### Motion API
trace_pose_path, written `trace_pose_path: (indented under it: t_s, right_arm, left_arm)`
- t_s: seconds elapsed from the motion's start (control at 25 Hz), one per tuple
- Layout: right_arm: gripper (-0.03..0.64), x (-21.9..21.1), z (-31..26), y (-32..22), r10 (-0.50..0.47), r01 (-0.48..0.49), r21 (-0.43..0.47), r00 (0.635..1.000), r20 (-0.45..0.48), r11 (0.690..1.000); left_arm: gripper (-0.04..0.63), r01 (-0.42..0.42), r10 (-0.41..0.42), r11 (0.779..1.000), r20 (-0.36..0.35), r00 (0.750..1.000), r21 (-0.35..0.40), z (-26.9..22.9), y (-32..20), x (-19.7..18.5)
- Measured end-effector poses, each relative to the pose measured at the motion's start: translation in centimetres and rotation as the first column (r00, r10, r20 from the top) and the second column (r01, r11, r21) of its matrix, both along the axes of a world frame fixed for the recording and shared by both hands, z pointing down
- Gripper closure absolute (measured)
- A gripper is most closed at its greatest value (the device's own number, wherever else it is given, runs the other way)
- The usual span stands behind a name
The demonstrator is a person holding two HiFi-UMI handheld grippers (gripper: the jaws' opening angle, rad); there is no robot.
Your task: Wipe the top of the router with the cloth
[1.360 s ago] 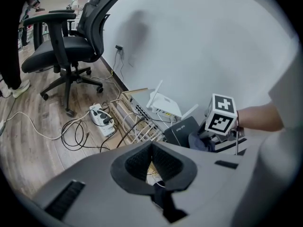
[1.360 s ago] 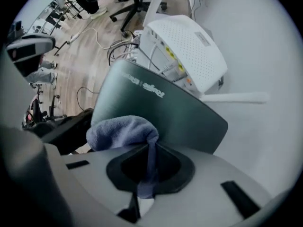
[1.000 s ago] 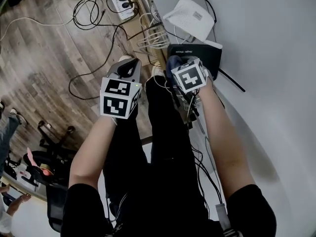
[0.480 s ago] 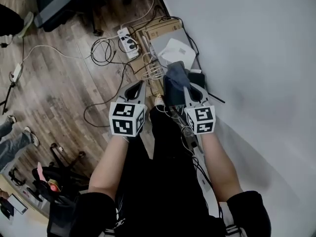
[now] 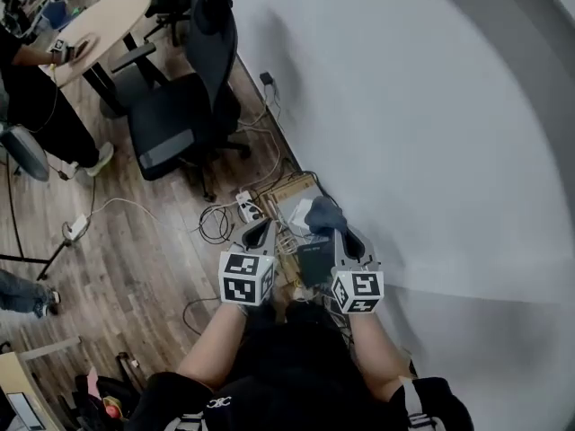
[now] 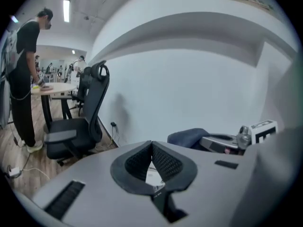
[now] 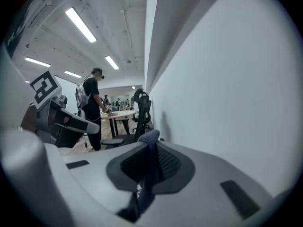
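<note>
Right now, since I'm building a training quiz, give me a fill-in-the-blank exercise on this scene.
The right gripper has its jaws shut on a dark blue ____.
The left gripper has its jaws ____, with nothing between them.
A black office ____ stands on the wooden floor.
Missing: cloth; shut; chair.

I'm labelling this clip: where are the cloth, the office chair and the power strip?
cloth (image 5: 325, 215), head view, its bunched blue top.
office chair (image 5: 172, 117), head view, the seat.
power strip (image 5: 249, 209), head view, its white body.
</note>
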State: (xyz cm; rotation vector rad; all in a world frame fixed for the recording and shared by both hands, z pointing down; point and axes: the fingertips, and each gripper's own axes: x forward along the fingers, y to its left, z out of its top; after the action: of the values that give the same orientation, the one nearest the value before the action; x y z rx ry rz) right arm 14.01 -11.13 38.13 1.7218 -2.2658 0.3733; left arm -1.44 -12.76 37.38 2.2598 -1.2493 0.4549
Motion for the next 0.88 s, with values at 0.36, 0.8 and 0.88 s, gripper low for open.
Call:
trace_pose_path:
  t_s: [0.36, 0.8, 0.88]
  right_arm:
    - [0.612, -0.4, -17.1, -0.7, 0.029, -0.054, 0.292, 0.996, 0.090, 0.955]
    - [0.612, 1.2, -26.0, -2.0, 0.000, -0.070, 0.380, 0.984, 0.180, 0.922]
    - [0.612, 1.2, -26.1, -2.2, -0.001, -0.070, 0.377, 0.983, 0.184, 0.924]
  left_arm:
    - [0.594, 0.001, 0.003, 0.968, -0.013, 1.000, 0.250, -16.1, -0.1, -0.2]
    - [0.594, 0.065, -0.045, 0.901, -0.056, 0.997, 0.430, -24.8, -0.3, -0.3]
    - [0.594, 0.067, -0.050, 0.904, -0.050, 0.997, 0.422, -24.7, -0.5, -0.3]
